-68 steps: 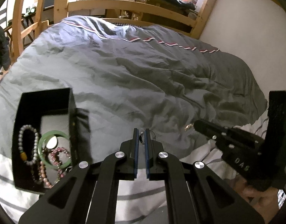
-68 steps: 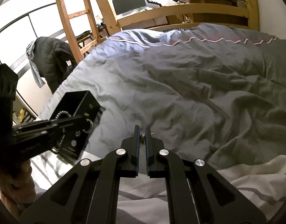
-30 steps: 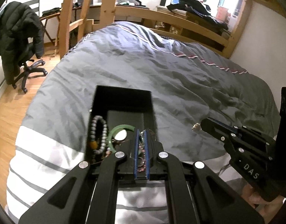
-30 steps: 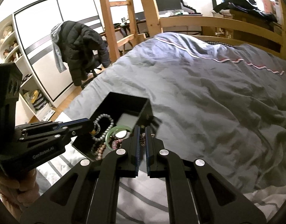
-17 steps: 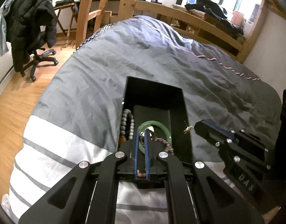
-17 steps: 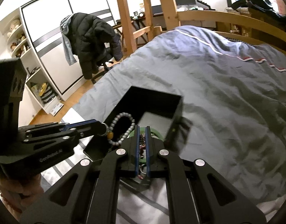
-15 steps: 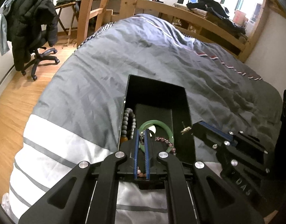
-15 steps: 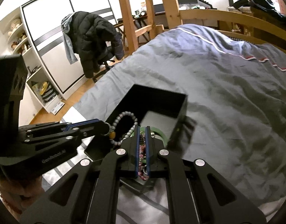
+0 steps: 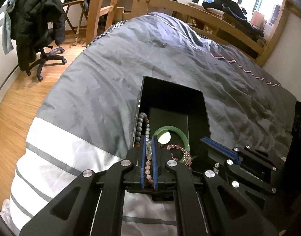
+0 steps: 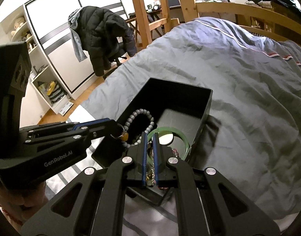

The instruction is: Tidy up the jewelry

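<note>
A black open box [image 9: 170, 82] [image 10: 180, 84] sits on the grey duvet. In it lie a green bangle [image 9: 182, 135] [image 10: 183, 136], a grey bead bracelet [image 9: 142, 122] [image 10: 140, 112] and pink beads [image 9: 176, 147]. My left gripper [image 9: 148, 137] [image 10: 114, 123] hangs over the box's near left corner, shut on a small silver ring [image 10: 120, 127]. My right gripper [image 10: 150, 134] [image 9: 204, 139] hovers over the near right part of the box. Its jaws are opening and nothing sits between the pads. A small gold piece [image 9: 188, 160] lies by the pink beads below them.
The box stands near the bed's foot, where a white striped sheet [image 9: 58, 149] shows. A wooden bed frame and ladder [image 10: 144, 11] rise behind. An office chair with a black jacket [image 9: 38, 25] stands on the wood floor to the left. A hand [image 10: 15, 198] holds the left gripper.
Both grippers have moved over the box and sunk toward it. The right jaws have parted a little. The gold piece is no longer at their tips and now lies in the box.
</note>
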The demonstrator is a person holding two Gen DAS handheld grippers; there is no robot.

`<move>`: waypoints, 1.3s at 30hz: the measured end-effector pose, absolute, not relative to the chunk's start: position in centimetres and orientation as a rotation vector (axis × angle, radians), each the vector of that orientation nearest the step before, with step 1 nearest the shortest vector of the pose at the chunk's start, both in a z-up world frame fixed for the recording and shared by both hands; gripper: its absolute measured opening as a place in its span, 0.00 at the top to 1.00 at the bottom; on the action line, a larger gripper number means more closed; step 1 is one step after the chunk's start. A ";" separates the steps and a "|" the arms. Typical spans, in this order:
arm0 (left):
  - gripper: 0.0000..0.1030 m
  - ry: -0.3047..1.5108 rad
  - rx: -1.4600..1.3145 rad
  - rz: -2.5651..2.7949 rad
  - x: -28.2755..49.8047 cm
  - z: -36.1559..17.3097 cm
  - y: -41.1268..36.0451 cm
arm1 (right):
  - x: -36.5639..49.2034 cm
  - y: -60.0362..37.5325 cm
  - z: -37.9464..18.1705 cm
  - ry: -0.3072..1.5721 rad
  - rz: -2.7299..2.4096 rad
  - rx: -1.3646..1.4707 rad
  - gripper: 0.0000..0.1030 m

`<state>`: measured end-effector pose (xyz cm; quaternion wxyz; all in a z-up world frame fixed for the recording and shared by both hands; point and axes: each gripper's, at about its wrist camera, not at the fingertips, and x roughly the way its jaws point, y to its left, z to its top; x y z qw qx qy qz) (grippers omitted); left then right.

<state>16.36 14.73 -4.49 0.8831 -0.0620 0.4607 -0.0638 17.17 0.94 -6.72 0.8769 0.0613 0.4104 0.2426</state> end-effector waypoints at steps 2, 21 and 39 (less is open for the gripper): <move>0.80 0.951 -0.132 -0.121 16.2 -4.2 14.8 | 17.1 1.0 -6.5 0.853 0.506 0.120 0.75; 0.08 0.745 -0.041 0.085 7.0 5.6 17.2 | 10.0 -3.3 4.5 0.691 0.380 0.082 0.04; 0.08 0.775 0.026 0.108 -1.0 3.9 15.1 | 2.2 -5.3 4.1 0.742 0.389 0.040 0.04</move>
